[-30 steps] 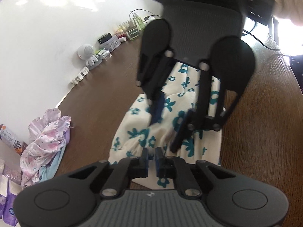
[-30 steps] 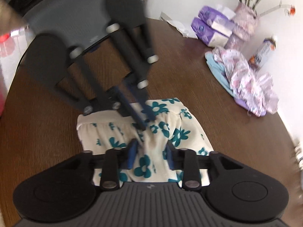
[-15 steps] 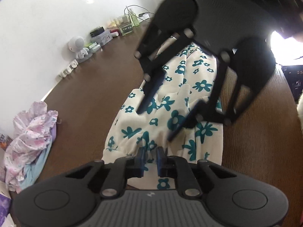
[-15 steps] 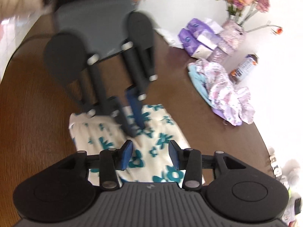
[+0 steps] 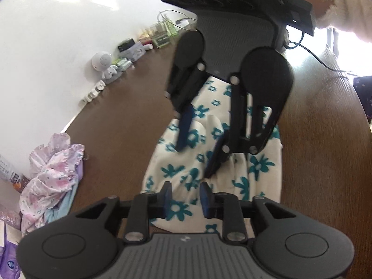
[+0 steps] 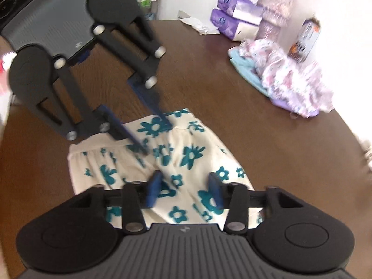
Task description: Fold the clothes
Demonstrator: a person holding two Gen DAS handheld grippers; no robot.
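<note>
**Both claws open over the flowered garment**

A cream garment with teal flowers (image 5: 216, 162) lies spread on the brown desk (image 5: 121, 121), roughly rectangular, with a gathered band at its far edge in the right wrist view (image 6: 97, 150). The left claw (image 5: 184, 200) hangs just above the near end of the cloth with its fingers apart and nothing between them. The right claw (image 6: 183, 190) is likewise open and empty over the opposite end, its blue pads (image 6: 153, 189) spread wide. Each claw shows in the other's view, pointing down at the middle of the cloth; whether the tips touch it cannot be told through the blur.

The cloth lies flat in a compact shape, which would fit either a fold just laid down and let go, or a piece smoothed out before a fold. Further folding would call for pinching an edge cleanly, both layers if doubled. A crumpled pink-and-lilac floral garment (image 6: 288, 81) sits on a light blue one, well apart at the desk's edge near the wall.
</note>
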